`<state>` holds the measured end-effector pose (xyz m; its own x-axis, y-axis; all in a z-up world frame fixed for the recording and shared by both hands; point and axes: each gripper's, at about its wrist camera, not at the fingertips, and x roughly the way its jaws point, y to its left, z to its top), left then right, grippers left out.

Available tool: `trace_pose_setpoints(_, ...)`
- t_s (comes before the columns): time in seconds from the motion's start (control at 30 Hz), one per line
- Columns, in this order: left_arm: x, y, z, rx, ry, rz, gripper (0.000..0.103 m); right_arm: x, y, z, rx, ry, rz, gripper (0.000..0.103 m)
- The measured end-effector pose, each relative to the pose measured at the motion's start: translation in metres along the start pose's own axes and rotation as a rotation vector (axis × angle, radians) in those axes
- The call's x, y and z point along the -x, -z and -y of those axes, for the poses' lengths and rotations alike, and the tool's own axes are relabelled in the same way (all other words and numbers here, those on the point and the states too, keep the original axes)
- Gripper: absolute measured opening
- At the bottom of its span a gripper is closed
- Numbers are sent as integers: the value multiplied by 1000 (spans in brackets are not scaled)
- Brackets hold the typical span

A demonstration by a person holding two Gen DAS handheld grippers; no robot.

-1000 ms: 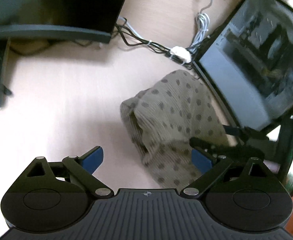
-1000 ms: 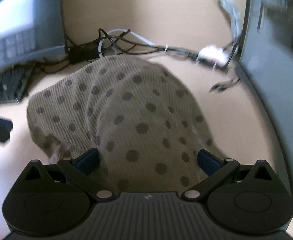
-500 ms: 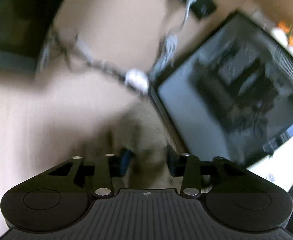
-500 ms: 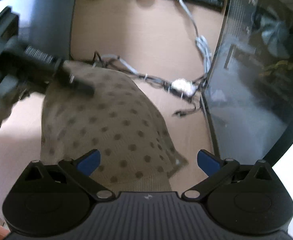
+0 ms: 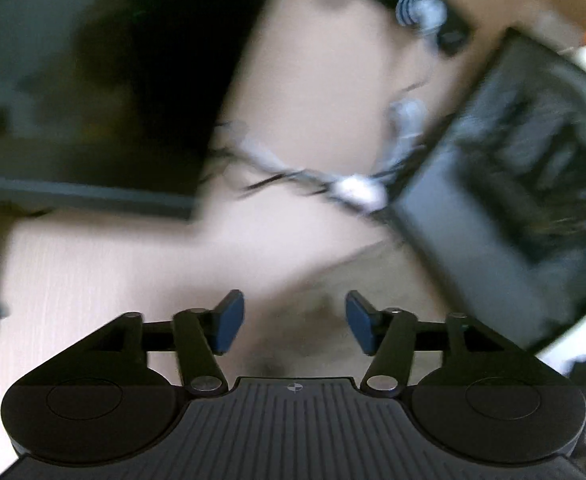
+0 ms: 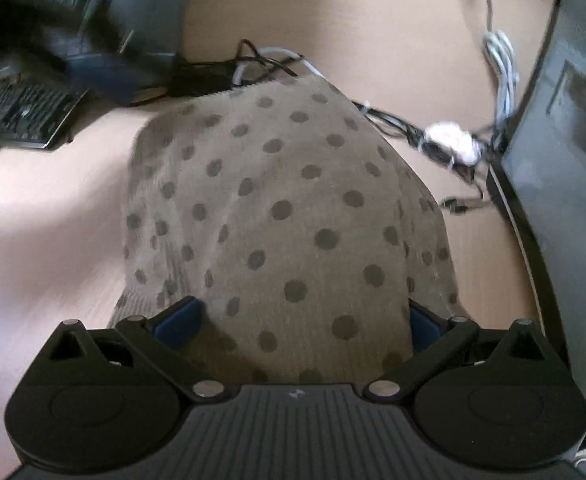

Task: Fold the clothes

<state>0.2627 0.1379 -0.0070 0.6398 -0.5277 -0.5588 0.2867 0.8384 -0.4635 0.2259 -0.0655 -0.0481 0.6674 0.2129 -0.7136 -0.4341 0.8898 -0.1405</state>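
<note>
Right wrist view: my right gripper [image 6: 301,320] gapes wide around the dotted cloth [image 6: 277,208] on the desk [image 6: 33,216]; my left gripper [image 5: 295,322] is open, holding nothing.

Desk [image 6: 37,216]: pale wood grain.
Keyboard [image 6: 29,114]: black, far left, on the desk.
Cables [image 6: 397,126]: dark and grey tangle along the back of the desk.
White plug [image 6: 451,140]: among the cables, near the right monitor.
Monitors: one at right [image 6: 569,184], one at back left [image 5: 93,92], both dark.
</note>
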Motion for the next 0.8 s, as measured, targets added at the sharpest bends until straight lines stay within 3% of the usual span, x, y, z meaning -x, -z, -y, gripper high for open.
trace_pose_setpoints(0.07, -10, -4, 14, -7, 99, -9, 75, 4, -1, 1, -11, -11, -6, 103)
trace_pose_setpoints(0.23, -81, 2, 40, 6, 231, -121, 75, 43, 3, 16, -39, -4, 48, 103)
trace_pose_setpoints(0.37, -112, 13, 29, 21, 210, -161, 71, 51, 0, 34, -130, 34, 92, 103)
trace_pose_setpoints(0.5, -113, 12, 19, 58, 202, -175, 70, 0, 4, 28, -140, -3, -72, 103)
trace_pose_setpoints(0.6, -97, 10, 21, 66, 169, -174, 73, -6, 6, 22, -164, 4, -75, 103)
trace_pose_setpoints(0.67, -81, 7, 23, 66, 136, -163, 83, -7, 6, 21, -174, 7, -82, 103)
trace_pose_setpoints(0.8, -36, 6, 16, 114, 115, -97, 89, -1, 4, 26, -182, -2, -91, 103)
